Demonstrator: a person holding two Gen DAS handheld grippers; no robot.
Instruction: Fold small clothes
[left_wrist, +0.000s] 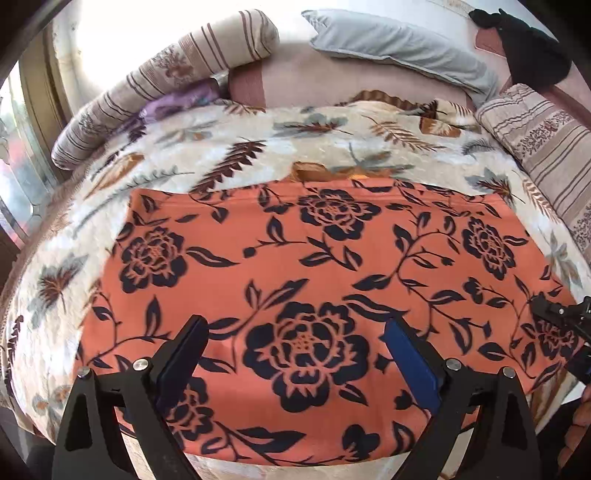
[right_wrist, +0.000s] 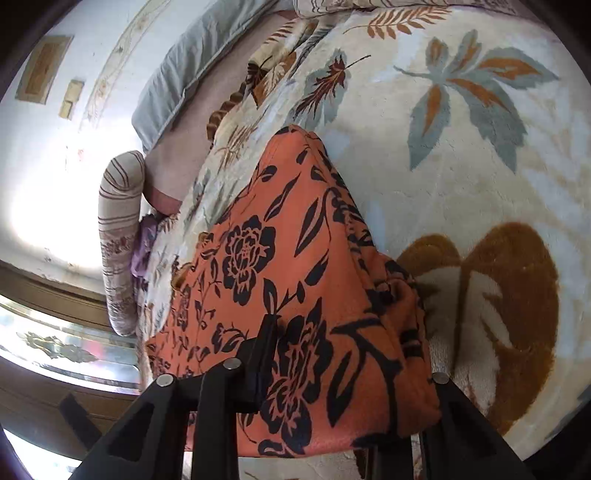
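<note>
Our left tool (left_wrist: 295, 332) hangs with its fingers spread wide above the near part of the orange cloth with black flower print (left_wrist: 303, 280), touching nothing. Our right tool (right_wrist: 343, 354) pinches that cloth's right edge, bunched and lifted between its fingers. The cloth lies spread on the cream leaf-patterned fleece blanket (left_wrist: 207, 147) covering the bed, grey pillow (left_wrist: 399, 48) far beyond.

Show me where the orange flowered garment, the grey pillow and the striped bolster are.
orange flowered garment (left_wrist: 303, 258): left wrist view, flat middle.
grey pillow (left_wrist: 399, 48): left wrist view, its middle.
striped bolster (left_wrist: 166, 85): left wrist view, mid-length.
</note>
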